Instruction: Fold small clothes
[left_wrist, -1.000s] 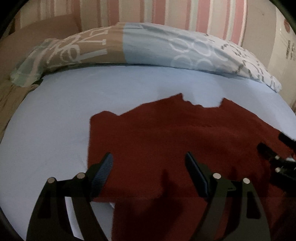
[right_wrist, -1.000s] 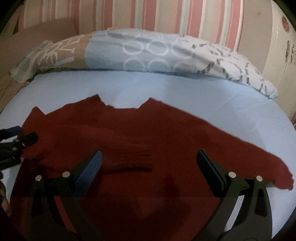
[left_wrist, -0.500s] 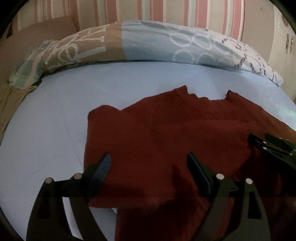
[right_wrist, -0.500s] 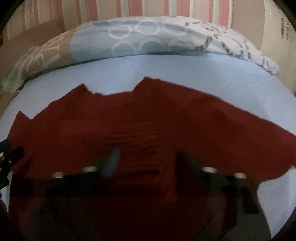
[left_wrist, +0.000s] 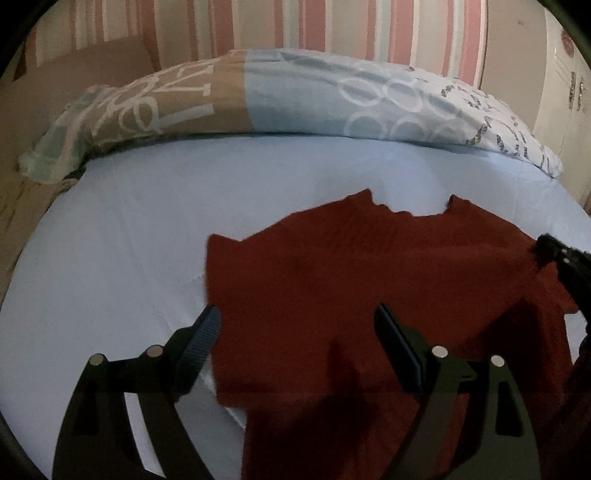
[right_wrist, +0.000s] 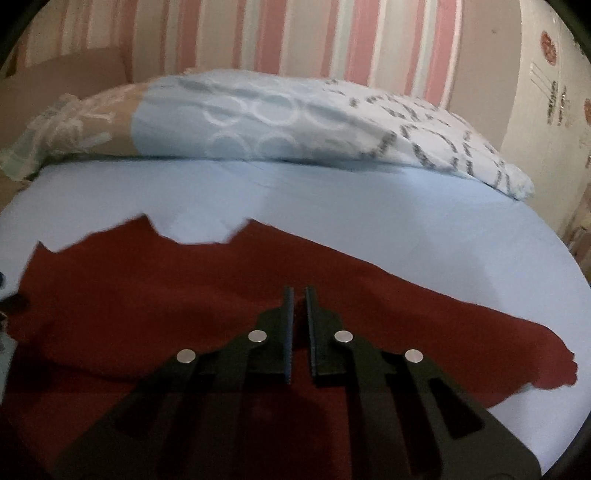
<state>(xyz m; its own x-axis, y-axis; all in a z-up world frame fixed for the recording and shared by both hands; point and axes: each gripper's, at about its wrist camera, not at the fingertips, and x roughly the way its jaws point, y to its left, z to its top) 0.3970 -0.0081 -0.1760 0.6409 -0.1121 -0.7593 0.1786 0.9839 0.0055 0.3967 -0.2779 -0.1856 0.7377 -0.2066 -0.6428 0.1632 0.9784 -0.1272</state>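
Note:
A dark red knit sweater (left_wrist: 351, 266) lies flat on the light blue bed sheet (left_wrist: 110, 240), neckline toward the pillows. My left gripper (left_wrist: 297, 314) hovers open over its left part, one finger at the sweater's left edge, nothing between the pads. In the right wrist view my right gripper (right_wrist: 299, 291) sits on the sweater (right_wrist: 147, 295), jaws closing to a narrow slit with a pinch of red knit in it. The right sleeve (right_wrist: 517, 350) stretches out to the right. The right gripper (left_wrist: 546, 245) also shows at the left view's right edge.
A long patterned blue, tan and white pillow (left_wrist: 295, 92) lies across the head of the bed against a pink-striped wall. A brown cushion (left_wrist: 74, 81) sits at the back left. A pale cupboard (right_wrist: 546, 110) stands to the right. Bare sheet (right_wrist: 406, 229) surrounds the sweater.
My right gripper went from wide open to shut, pinching the knit, and shifted right across the sweater. The left gripper stayed open in nearly the same place.

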